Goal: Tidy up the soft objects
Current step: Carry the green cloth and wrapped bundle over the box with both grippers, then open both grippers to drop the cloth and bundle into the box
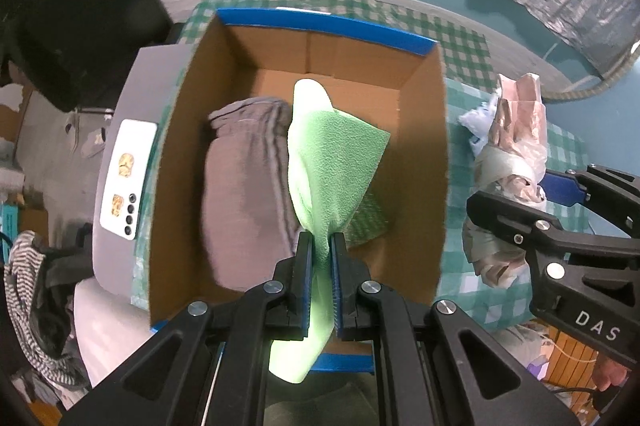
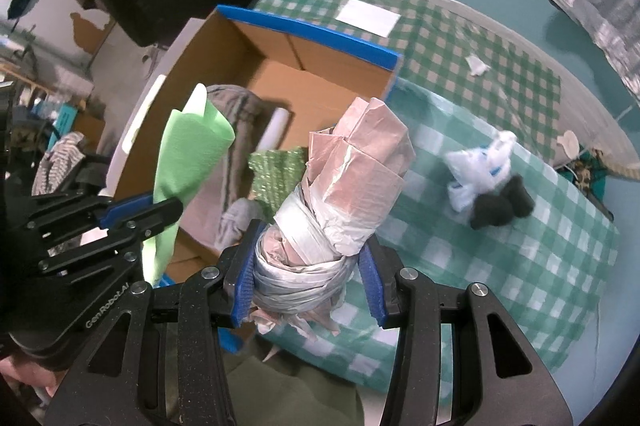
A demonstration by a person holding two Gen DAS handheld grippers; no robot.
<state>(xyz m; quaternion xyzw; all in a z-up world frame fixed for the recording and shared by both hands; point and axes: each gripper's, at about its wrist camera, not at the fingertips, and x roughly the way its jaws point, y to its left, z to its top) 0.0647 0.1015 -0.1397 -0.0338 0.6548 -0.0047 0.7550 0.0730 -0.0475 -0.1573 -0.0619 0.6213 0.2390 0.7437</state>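
A cardboard box [image 1: 424, 161] stood on the table [image 2: 520, 226], and inside it a folded garment [image 1: 244, 185] lay against the left wall with a textured cloth [image 1: 370, 222] on the floor to its right. A foam sheet [image 1: 332, 161] stood above the box between them, pinched in the left gripper [image 1: 321, 250]. Right of the box, over the table, a plastic-bag bundle [image 2: 340, 193] sat between the right gripper's [image 2: 308, 266] fingers, with a small knotted bag [image 2: 476, 169] and a dark lump [image 2: 500, 205] farther right, touching each other.

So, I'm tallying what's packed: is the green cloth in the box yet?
Not yet. The left gripper holds the green cloth pinched, raised over the open box.
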